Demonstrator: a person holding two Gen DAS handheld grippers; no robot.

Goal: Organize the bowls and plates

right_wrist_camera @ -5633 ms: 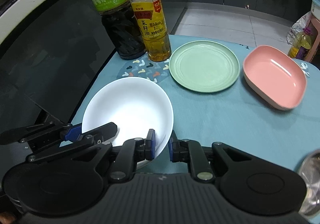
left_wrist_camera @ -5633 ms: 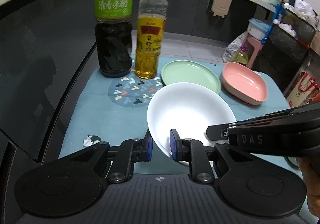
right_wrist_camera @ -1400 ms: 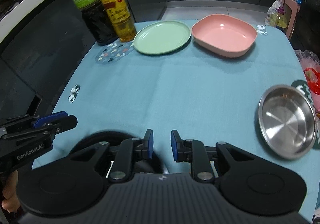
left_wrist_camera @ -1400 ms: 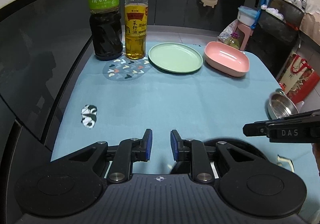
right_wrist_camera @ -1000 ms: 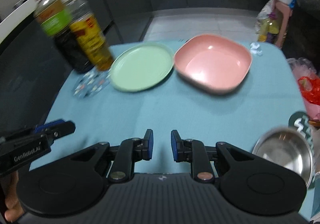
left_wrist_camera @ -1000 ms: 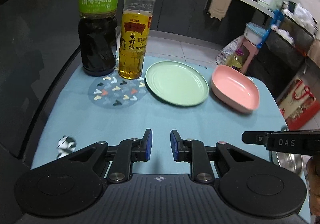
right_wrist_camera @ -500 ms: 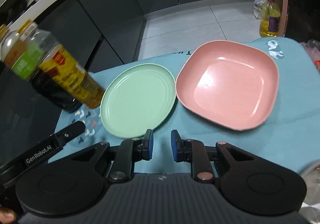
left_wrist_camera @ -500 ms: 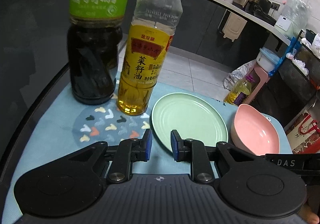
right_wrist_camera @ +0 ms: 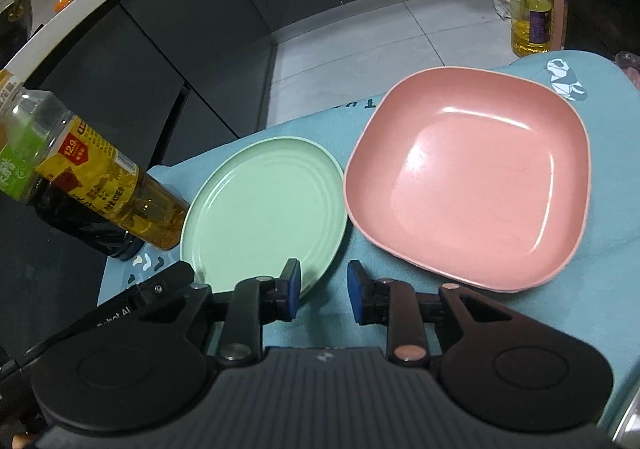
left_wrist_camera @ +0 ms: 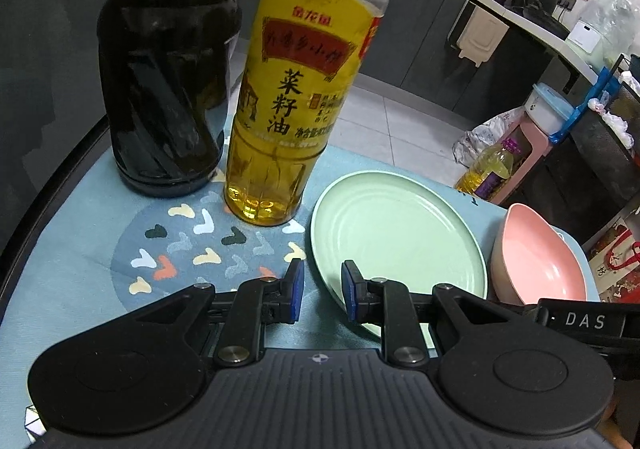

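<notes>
Hovering parted and empty over the green plate's near rim: left tongs and right tongs, pink dish alongside.

We see the left claw w/ jaws apart, straddling the near-left rim of the round pale-green plate. Pink squarish bowl just right of it. Yellow-label oil bottle & dark vinegar bottle upright behind, on teal-cloth tabletop.
</notes>
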